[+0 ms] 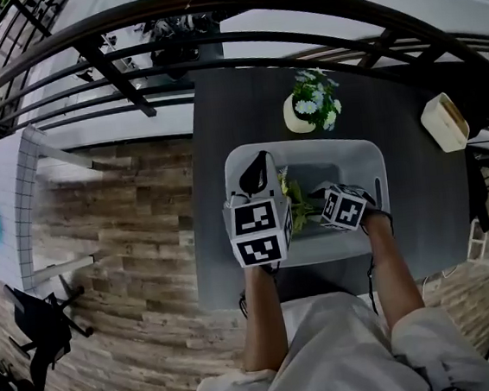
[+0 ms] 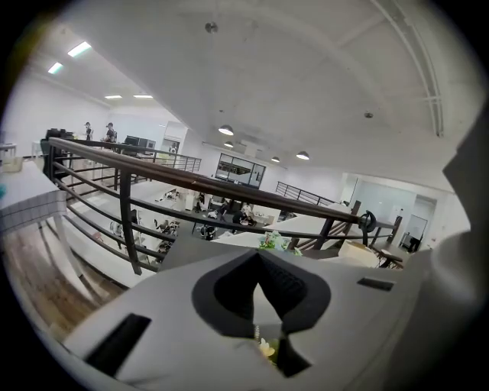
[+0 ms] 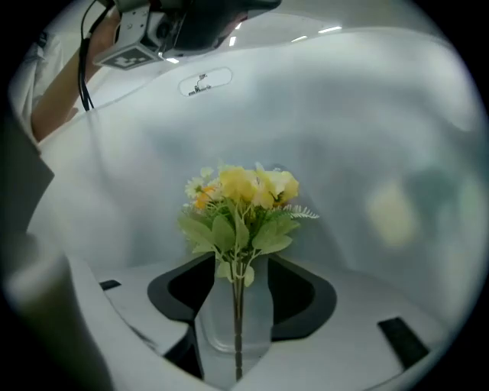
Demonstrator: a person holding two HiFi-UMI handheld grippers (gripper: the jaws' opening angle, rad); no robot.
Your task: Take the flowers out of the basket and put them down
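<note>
A grey plastic basket (image 1: 373, 158) stands on the dark table. A small bouquet of yellow flowers (image 1: 296, 204) with green leaves lies inside it. My right gripper (image 1: 325, 203) points steeply down into the basket. In the right gripper view its jaws (image 3: 241, 266) stand open either side of the bouquet's thin stem (image 3: 238, 321), and the pads do not press on it; the blooms (image 3: 243, 191) lie just beyond the tips. My left gripper (image 1: 259, 170) is over the basket's left side, pointing away, its pads meeting at the tips (image 2: 258, 256) with nothing gripped.
A cream pot of blue and white flowers (image 1: 309, 105) stands on the table beyond the basket. A white box (image 1: 445, 121) sits at the right. A dark railing (image 1: 208, 12) runs behind the table. The basket wall (image 3: 367, 122) encloses the right gripper.
</note>
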